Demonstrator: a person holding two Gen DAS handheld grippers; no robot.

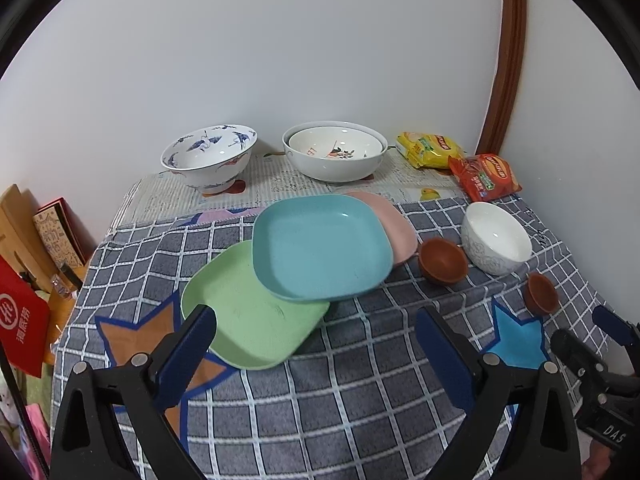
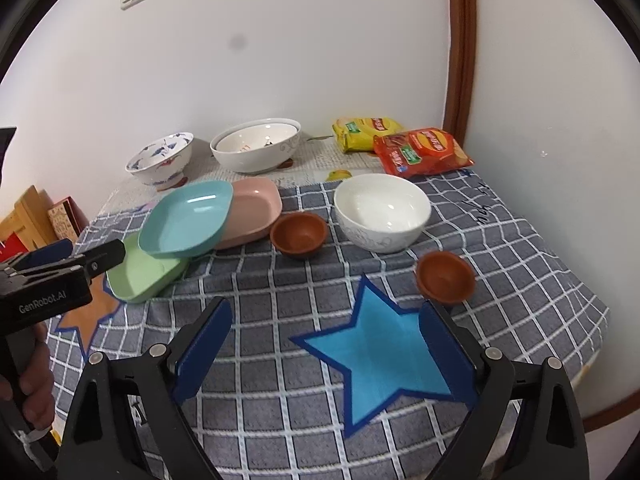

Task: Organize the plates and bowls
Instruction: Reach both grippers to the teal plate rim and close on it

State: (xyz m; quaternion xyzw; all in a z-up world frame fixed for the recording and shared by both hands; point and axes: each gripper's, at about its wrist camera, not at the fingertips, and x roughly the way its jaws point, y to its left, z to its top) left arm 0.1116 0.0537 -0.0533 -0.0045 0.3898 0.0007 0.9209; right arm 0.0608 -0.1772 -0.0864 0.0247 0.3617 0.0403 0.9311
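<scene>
Inventory, taken relative to the square turquoise plastic plate at mid-table.

- Square turquoise plastic plate: tilted, lapping over the square pale-green plastic plate on its near-left side and the square pink plastic plate on its far-right side. All three rest on the grey checked tablecloth.
- Small brown clay cup: just right of the pink plate.
- Plain white ceramic bowl with faint grey pattern: further right, beyond that cup.
- Second small brown clay cup: nearer and further right, apart from the others.
- Blue-and-white crane-patterned footed bowl: behind the plates to the left, by the wall.
- Large white ceramic bowl with a smaller white bowl nested inside: directly behind.
- Yellow and red snack packets: back right; not part of the task.

Grippers.
- Left gripper: jaws spread wide, nothing between them. The green plate lies just ahead, its near-left edge beside the left pad; this is the nearer hand to the plate pile.
- Right gripper: jaws wide apart and empty, above the blue star patch. The second clay cup sits just ahead of its right pad; probably this hand's first pick.

Hard to make out: how much of the green and pink plates lies under the turquoise one; the nested bowl's full depth; clutter left of the table is cropped.
</scene>
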